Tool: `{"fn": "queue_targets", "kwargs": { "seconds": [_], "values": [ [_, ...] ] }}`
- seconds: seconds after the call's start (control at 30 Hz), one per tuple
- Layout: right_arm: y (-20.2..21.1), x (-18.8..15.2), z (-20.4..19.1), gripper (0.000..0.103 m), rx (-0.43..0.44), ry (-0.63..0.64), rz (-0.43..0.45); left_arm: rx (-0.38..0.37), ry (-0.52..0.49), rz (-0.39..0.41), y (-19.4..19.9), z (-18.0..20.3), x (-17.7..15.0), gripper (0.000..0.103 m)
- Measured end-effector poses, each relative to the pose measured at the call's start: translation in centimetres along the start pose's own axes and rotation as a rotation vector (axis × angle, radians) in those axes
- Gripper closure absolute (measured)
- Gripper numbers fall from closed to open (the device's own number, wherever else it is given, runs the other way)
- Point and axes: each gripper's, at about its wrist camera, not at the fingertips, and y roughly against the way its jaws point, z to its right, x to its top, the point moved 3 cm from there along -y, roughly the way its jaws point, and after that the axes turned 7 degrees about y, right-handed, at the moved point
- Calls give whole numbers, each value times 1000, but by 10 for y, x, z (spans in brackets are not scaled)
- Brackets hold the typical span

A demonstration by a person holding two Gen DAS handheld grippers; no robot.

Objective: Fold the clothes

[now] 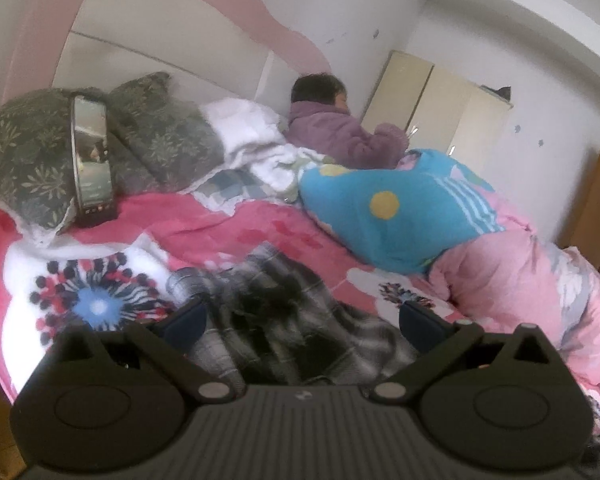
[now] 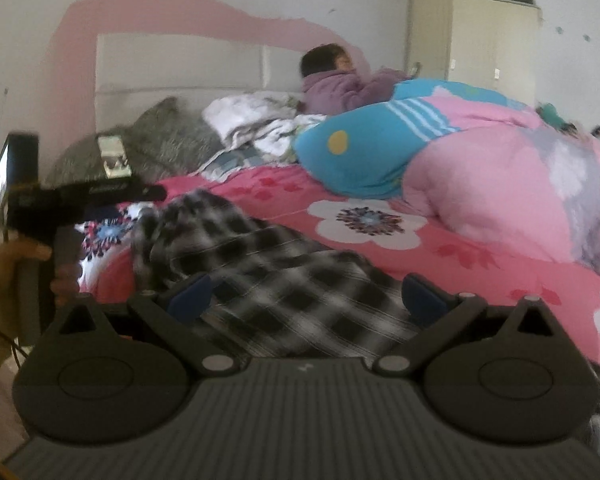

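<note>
A black-and-white plaid garment (image 1: 292, 320) lies crumpled on the pink flowered bedsheet (image 1: 228, 224), near the bed's front edge. My left gripper (image 1: 304, 318) hovers over it with its blue-padded fingers (image 1: 188, 318) spread wide and pressing on nothing. In the right wrist view the same plaid garment (image 2: 260, 264) stretches from the lower middle toward the left. My right gripper (image 2: 306, 294) stands open above its near end, pads clear of the cloth. The left gripper (image 2: 148, 192) shows side-on at the left, held by a hand (image 2: 16, 256).
A phone on a stand (image 1: 92, 160) leans against grey patterned pillows (image 1: 24, 152). A blue and pink quilt (image 1: 400, 216) is heaped on the right. A person in purple (image 1: 340, 132) lies at the far side by the headboard (image 1: 160, 40). A cream wardrobe (image 1: 440, 108) stands behind.
</note>
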Motion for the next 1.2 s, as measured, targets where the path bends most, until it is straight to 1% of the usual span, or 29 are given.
{"fn": "queue_targets", "kwargs": {
  "seconds": [0.1, 0.2, 0.23, 0.3, 0.37, 0.43, 0.47, 0.53, 0.6, 0.63, 0.7, 0.83, 0.9, 0.93, 1.0, 1.03, 1.07, 1.1, 1.17, 1.2],
  "values": [
    [-14, 7, -20, 1, -2, 67, 23, 21, -8, -12, -4, -11, 0, 0],
    [-23, 13, -37, 1, 14, 106, 101, 47, -11, -23, -5, -22, 2, 0],
    [-27, 16, -42, 1, 33, 108, 121, 55, -9, -21, -5, -26, 3, 0],
    [-39, 20, -49, 1, 101, 104, 143, 72, -12, -13, -4, -33, 6, 0],
    [-56, 24, -55, 1, 153, 77, 130, 95, -12, 2, -3, -40, 9, 1],
    [-75, 28, -61, 1, 184, 65, 107, 108, 22, 3, -3, -50, 14, 2],
    [-84, 30, -64, 1, 195, 66, 93, 114, 41, 4, -3, -56, 17, 4],
    [-104, 34, -74, 1, 225, 87, 69, 142, 87, 13, -3, -71, 23, 12],
    [-123, 38, -85, 1, 262, 115, 48, 166, 122, 19, -3, -84, 28, 23],
    [-132, 40, -92, 1, 279, 135, 39, 174, 136, 20, -4, -89, 30, 25],
    [-146, 42, -105, 2, 293, 176, 37, 172, 157, 19, -6, -94, 31, 35],
    [-172, 53, -130, 4, 302, 276, 52, 131, 166, -20, -20, -92, 30, 47],
    [-186, 59, -143, 10, 294, 359, 57, 124, 162, -51, -31, -89, 28, 60],
    [-192, 62, -148, 12, 292, 396, 53, 120, 159, -67, -37, -87, 26, 63],
    [-206, 66, -157, 31, 294, 462, 31, 115, 157, -93, -45, -85, 23, 77],
    [-213, 68, -161, 34, 296, 491, 14, 114, 156, -104, -49, -83, 22, 79],
    [-221, 69, -163, 37, 295, 511, -5, 116, 154, -116, -52, -82, 20, 84],
    [-229, 70, -164, 42, 295, 524, -23, 119, 151, -126, -55, -81, 19, 87],
    [-246, 70, -166, 45, 294, 544, -72, 125, 143, -141, -60, -79, 16, 91],
    [-253, 68, -166, 53, 295, 546, -94, 128, 140, -148, -62, -78, 15, 92]
  ]
}}
